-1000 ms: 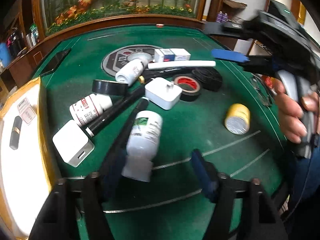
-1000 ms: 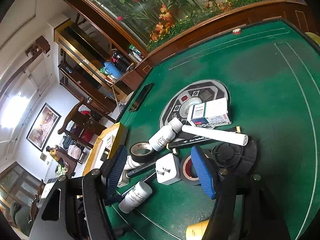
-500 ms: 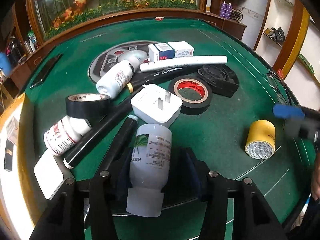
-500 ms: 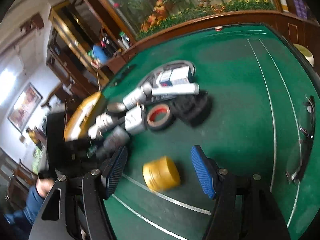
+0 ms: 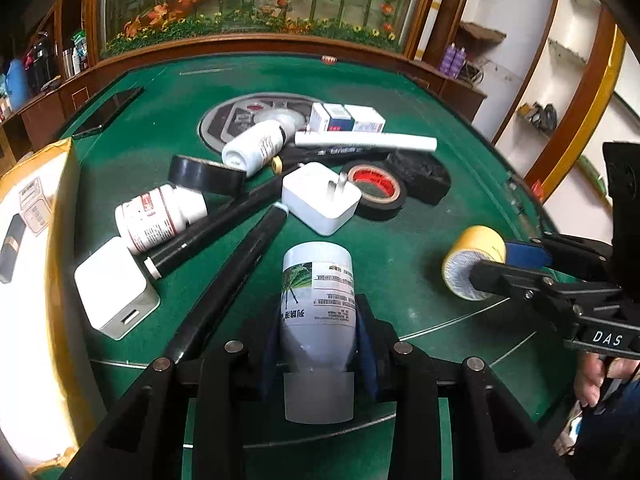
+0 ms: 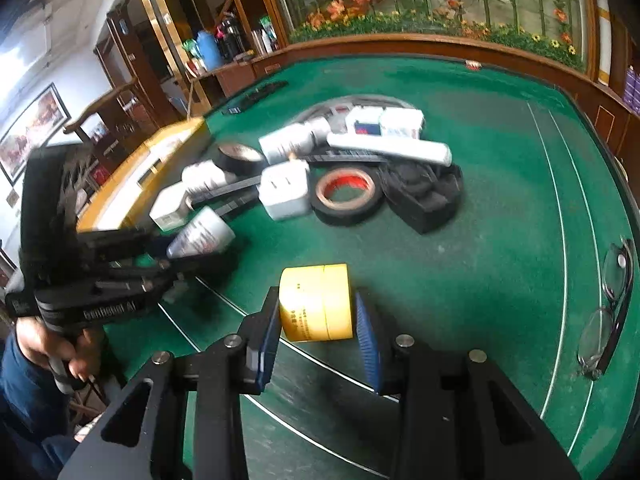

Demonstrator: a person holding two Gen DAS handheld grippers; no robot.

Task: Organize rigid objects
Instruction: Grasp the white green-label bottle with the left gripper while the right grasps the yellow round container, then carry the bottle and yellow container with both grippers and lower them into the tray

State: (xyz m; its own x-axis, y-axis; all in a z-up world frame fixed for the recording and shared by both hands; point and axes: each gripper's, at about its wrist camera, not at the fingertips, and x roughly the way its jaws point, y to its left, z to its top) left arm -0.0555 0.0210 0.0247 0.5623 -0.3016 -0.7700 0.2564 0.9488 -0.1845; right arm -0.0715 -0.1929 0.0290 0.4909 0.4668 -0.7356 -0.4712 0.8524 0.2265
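The left hand-held gripper (image 5: 316,344) is closing its jaws around a white bottle (image 5: 318,304) with a green label; both blue pads seem to touch its sides, and the cap end points toward the camera, so the contact itself is partly hidden. The right hand-held gripper (image 6: 318,332) is also closing, with a yellow tape roll (image 6: 316,304) between its fingers; the left pad touches the roll, but whether the right pad touches I cannot tell. The right wrist view is blurred on its left part, so the pile there is hard to read. Only the left wrist view shows clearly a white charger (image 5: 320,202) with prongs up, a red-cored black tape roll (image 5: 376,190), a black tape roll (image 5: 206,174), a second white bottle (image 5: 160,218) and black markers (image 5: 240,256) just beside the held bottle. Only the right wrist view shows eyeglasses (image 6: 608,304) near the edge of the green surface (image 6: 500,240), well apart from the pile. A yellow-rimmed box (image 5: 36,240) is cut off at the left.
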